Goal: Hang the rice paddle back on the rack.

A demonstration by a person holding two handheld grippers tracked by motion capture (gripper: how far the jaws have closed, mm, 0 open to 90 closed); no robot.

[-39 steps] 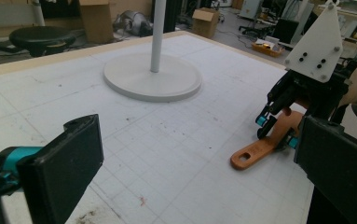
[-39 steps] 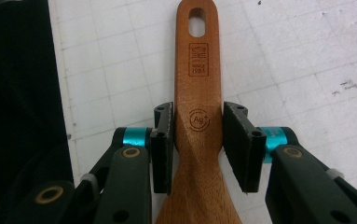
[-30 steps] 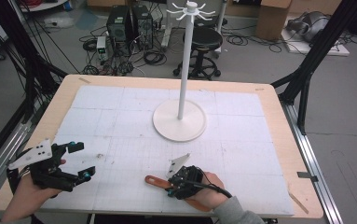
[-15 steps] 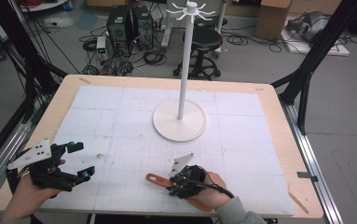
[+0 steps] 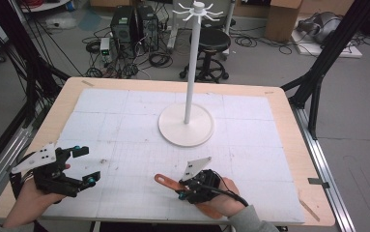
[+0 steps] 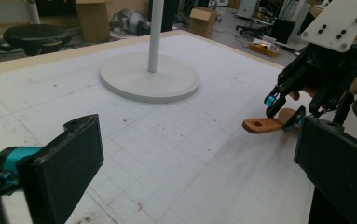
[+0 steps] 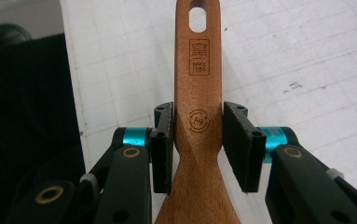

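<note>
A brown wooden spatula [image 5: 164, 181] lies low over the white mat near the table's front edge, its holed handle end pointing left. My right gripper [image 5: 183, 193] is shut on its handle. In the right gripper view both pads [image 7: 163, 147] press the handle's sides just below a round stamp on the wooden spatula [image 7: 198, 79]. My left gripper [image 5: 83, 166] hovers at the front left, jaws wide apart with nothing between them. The left gripper view looks between its jaws [image 6: 197, 158] to the right gripper [image 6: 285, 109] and the spatula's handle [image 6: 262, 125].
A tall white hook stand [image 5: 190, 72] rises from a round base [image 5: 186, 124] at the mat's middle back, also seen as the round base [image 6: 149, 79]. The gridded white mat [image 5: 124, 125] covers the wooden table [image 5: 289, 130]. Beyond the table are a stool, cables and boxes.
</note>
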